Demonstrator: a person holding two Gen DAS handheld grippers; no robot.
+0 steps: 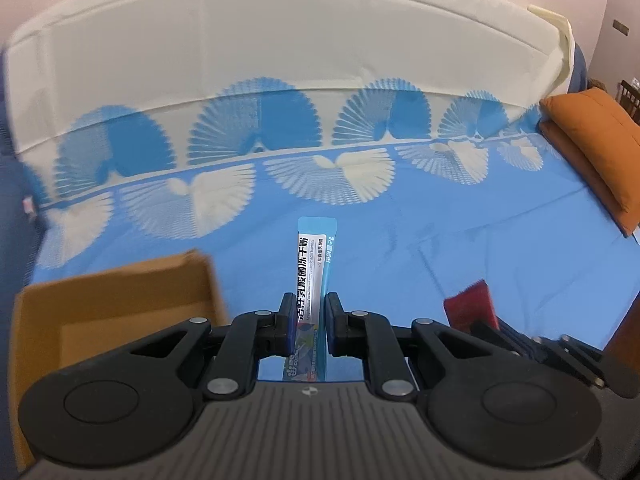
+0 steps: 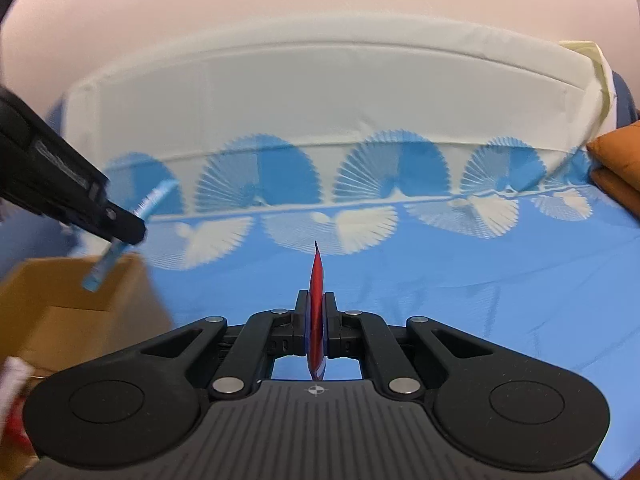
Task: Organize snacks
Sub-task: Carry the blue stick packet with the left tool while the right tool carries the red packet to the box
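Note:
My left gripper [image 1: 308, 308] is shut on a blue and white stick sachet [image 1: 314, 264] that points forward over the blue bed sheet. The right wrist view shows that sachet [image 2: 150, 200] and the left gripper [image 2: 122, 224] above the open cardboard box [image 2: 64, 300]. My right gripper [image 2: 316, 308] is shut on a thin red snack packet [image 2: 317, 280], seen edge-on. In the left wrist view the red packet [image 1: 468, 306] and the right gripper [image 1: 486, 326] are at the lower right. The box [image 1: 120, 300] lies at the lower left.
A blue sheet with white fan patterns [image 1: 440, 248] covers the bed. A white headboard cover [image 1: 280, 60] runs along the back. Orange cushions [image 1: 592, 148] lie at the right edge. A red and white packet [image 2: 12, 384] shows blurred at the far left.

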